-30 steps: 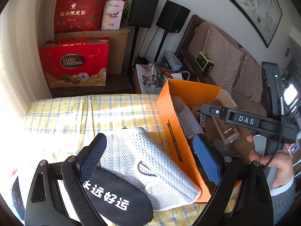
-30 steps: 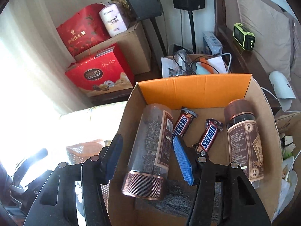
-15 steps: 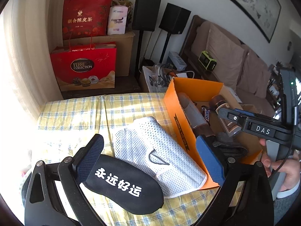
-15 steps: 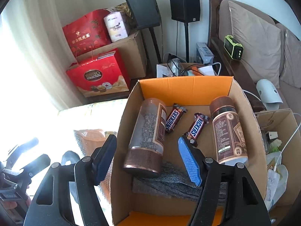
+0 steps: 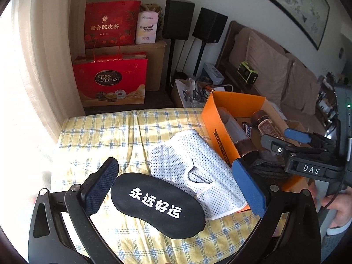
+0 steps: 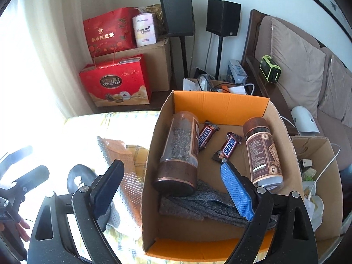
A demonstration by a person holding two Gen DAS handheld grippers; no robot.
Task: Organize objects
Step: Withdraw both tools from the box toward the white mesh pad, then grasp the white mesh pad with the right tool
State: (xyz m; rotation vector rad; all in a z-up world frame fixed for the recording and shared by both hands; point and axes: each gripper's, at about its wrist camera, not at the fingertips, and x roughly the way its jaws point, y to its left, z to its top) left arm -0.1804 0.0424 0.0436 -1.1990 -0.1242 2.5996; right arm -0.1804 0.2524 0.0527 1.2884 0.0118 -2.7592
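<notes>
Flanking the orange box [image 6: 220,107], both grippers' fingers [image 6: 236,192] have just spread, empty; 2 jars [image 6: 179,151] inside.

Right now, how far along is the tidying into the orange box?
Done: two jars, two Snickers bars and a grey cloth lie in the box. In hand: nothing; both grippers open. Left: black eye mask and white mesh cloth on the bed.

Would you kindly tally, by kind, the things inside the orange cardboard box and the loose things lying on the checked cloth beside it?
Copper-lidded jars: 2
Snickers bars: 2
Grey knitted cloth: 1
Black sleep mask: 1
White mesh garment: 1
Total: 7
</notes>
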